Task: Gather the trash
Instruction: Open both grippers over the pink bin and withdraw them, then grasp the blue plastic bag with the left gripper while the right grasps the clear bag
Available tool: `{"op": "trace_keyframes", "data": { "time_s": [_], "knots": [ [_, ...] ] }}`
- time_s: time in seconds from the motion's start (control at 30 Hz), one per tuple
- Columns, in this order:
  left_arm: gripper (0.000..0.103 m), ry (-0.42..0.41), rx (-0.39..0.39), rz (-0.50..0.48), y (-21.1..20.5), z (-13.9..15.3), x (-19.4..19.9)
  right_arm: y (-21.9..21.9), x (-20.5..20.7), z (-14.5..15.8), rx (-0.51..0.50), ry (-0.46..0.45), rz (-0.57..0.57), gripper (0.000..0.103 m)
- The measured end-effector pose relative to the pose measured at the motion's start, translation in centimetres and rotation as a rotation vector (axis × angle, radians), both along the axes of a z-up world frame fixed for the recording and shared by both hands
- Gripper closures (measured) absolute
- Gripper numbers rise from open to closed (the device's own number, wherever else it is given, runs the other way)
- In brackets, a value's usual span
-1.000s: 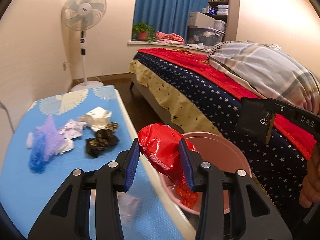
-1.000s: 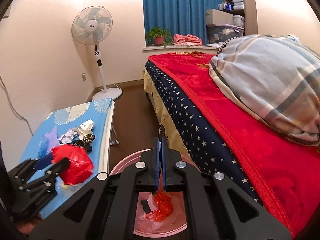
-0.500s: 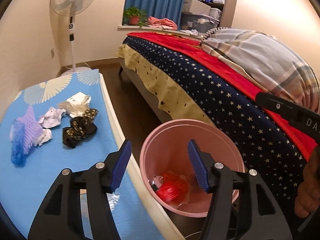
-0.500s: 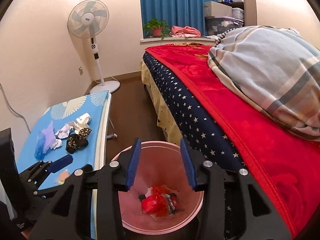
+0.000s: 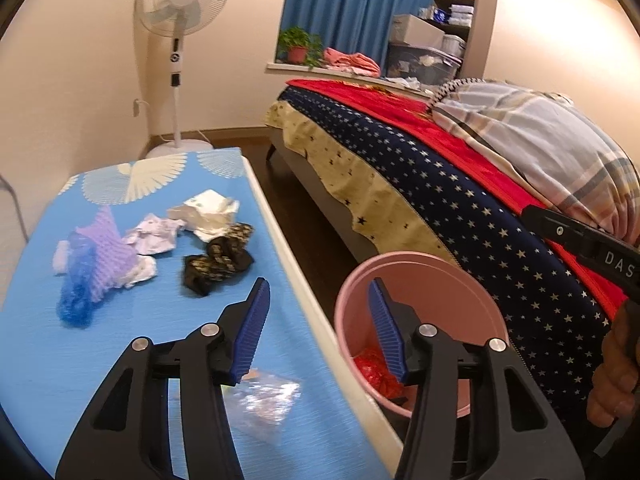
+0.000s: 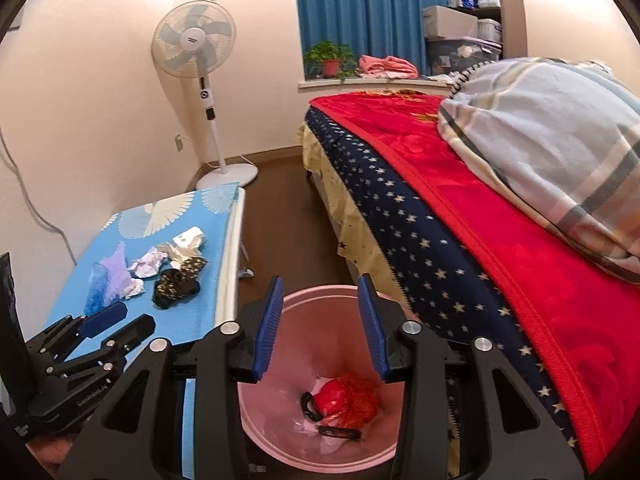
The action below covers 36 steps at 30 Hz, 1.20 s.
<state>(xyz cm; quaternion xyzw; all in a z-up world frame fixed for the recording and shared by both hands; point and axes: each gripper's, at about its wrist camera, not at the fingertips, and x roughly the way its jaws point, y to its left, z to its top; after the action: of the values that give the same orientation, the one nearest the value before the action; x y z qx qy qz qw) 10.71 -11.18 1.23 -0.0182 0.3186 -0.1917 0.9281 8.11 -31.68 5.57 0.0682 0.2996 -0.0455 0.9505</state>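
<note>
The trash sits in two places. Some is already in the pink bin (image 6: pixel 320 420), which stands on the floor between the tabletop (image 5: pixel 48 360) and the bed (image 6: pixel 500 260): a red bag (image 6: pixel 332 396) and orange netting lie at its bottom. The rest is on the blue tabletop: a blue and purple net (image 5: pixel 90 268), crumpled paper (image 5: pixel 154 236), a white wrapper (image 5: pixel 208 214), a black patterned wrapper (image 5: pixel 218 264), and a clear plastic piece (image 5: pixel 264 400) near the edge, just beside the bin.

The left tool (image 5: pixel 320 328) hangs over the tabletop edge, its jaws apart and closing slightly with nothing between them; the clear plastic lies below its fingers, probably the next pick because it is closest. The right tool (image 6: pixel 320 324) hovers over the bin mouth, also empty, jaws apart and narrowing a little. The bin's spot against the tabletop edge likely keeps each carry short.
</note>
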Motion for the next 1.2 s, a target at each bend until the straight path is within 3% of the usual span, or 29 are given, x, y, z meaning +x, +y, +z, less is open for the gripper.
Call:
{"op": "trace_keyframes", "data": {
  "time_s": [0.27,0.43,0.73,0.87,0.93,1.2],
  "knots": [
    [0.063,-0.029,-0.008,0.123,5.8,0.5,0.6,4.2,1.2,-0.8,0.032,-0.020,0.122,0.074],
    [0.069,-0.032,-0.001,0.240,9.9,0.7,1.2,7.9,2.1,-3.3,0.068,0.034,0.220,0.075],
    [0.069,-0.067,0.008,0.374,14.6,1.8,1.2,14.1,2.9,-7.8,0.023,0.110,0.366,0.073],
    [0.069,-0.080,0.045,0.422,15.6,1.5,1.6,16.1,3.6,-9.7,0.014,0.148,0.411,0.062],
    [0.069,-0.062,0.033,0.453,16.7,1.1,1.9,17.3,4.1,-10.9,0.001,0.196,0.443,0.046],
    [0.069,-0.002,-0.045,0.549,19.8,-1.1,2.9,19.1,5.4,-14.5,-0.037,0.313,0.498,0.044]
  ]
}}
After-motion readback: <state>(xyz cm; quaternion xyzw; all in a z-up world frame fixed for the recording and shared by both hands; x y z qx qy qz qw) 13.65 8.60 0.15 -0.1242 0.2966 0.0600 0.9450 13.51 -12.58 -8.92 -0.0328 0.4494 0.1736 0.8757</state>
